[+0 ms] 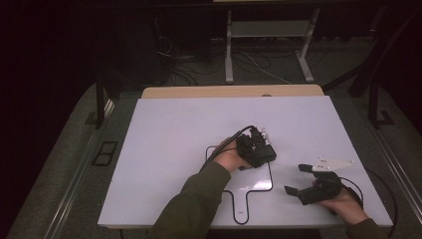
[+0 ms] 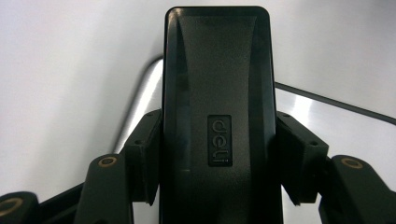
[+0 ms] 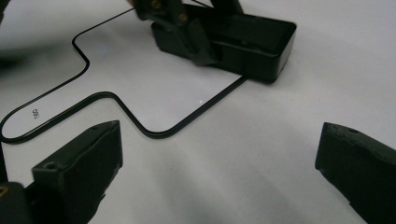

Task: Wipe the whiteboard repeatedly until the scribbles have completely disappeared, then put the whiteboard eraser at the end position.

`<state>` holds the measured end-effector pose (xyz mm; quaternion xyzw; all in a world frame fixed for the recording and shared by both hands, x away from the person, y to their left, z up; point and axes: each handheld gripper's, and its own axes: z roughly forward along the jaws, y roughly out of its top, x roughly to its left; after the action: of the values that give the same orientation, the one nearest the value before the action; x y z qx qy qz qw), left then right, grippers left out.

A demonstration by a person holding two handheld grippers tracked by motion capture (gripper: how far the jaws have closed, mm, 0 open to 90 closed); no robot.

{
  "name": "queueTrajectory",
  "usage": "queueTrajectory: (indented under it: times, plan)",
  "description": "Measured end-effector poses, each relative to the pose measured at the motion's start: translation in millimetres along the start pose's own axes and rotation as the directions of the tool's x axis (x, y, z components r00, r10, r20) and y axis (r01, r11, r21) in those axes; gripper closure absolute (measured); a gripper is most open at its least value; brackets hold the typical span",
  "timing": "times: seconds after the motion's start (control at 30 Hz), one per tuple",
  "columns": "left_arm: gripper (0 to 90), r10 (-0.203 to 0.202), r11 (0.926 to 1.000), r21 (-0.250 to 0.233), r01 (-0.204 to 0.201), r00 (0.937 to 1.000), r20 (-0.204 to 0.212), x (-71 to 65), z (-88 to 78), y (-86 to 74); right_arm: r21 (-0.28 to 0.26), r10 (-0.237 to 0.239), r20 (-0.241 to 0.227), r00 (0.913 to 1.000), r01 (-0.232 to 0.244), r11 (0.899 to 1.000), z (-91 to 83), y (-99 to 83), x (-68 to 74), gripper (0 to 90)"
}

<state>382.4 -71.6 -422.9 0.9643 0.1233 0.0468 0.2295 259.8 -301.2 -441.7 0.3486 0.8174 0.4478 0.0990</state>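
A black rectangular box (image 2: 217, 70) with a "deli" logo on its top is clamped between the jaws of my left gripper (image 2: 217, 140), which is shut on its two long sides. In the high view the left gripper (image 1: 256, 149) and the box (image 1: 266, 155) sit near the table's middle. The box (image 3: 252, 39) lies low on the white surface, across the line of a black paddle-shaped outline (image 3: 154, 130). My right gripper (image 1: 294, 178) rests toward the front right, jaws wide apart with nothing between them (image 3: 217, 158).
The white tabletop (image 1: 174, 149) carries the thin black outline (image 1: 271, 181), its handle pointing at the front edge. A cable (image 1: 219, 147) trails from the left gripper. Beyond the far edge are a dark floor, cables and a desk frame (image 1: 229, 50).
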Motion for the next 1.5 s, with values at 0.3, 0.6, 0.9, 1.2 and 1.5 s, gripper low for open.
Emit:
queueTrajectory:
  times: [0.3,0.6,0.9,1.2,1.5]
  plan:
    - [39.1,0.009,0.9994,-0.034,-0.007,0.9983,0.058,-16.7,-6.5,-13.6,0.001,0.005,0.001,1.0,-0.005,1.0,0.8,0.3,1.2,0.0]
    - [39.1,-0.026,0.9976,-0.062,0.031,0.9968,0.076,-6.9,-13.9,-21.3,0.004,0.006,-0.001,1.0,-0.006,1.0,1.3,0.1,0.3,0.0]
    - [39.1,-0.075,0.992,-0.096,0.082,0.9946,0.072,7.2,-30.5,-26.6,0.003,0.008,0.0,1.0,-0.008,1.0,1.5,0.1,0.6,0.0]
    - [39.1,-0.134,0.9827,-0.122,0.139,0.99,0.044,31.4,-50.5,-30.2,0.002,0.008,-0.002,1.0,-0.008,1.0,0.8,-0.3,0.9,0.0]
    - [39.1,-0.216,0.9675,-0.134,0.214,0.9764,0.003,70.6,-58.5,-33.3,0.001,0.009,-0.005,0.9999,-0.009,1.0,1.1,-0.4,0.9,0.0]
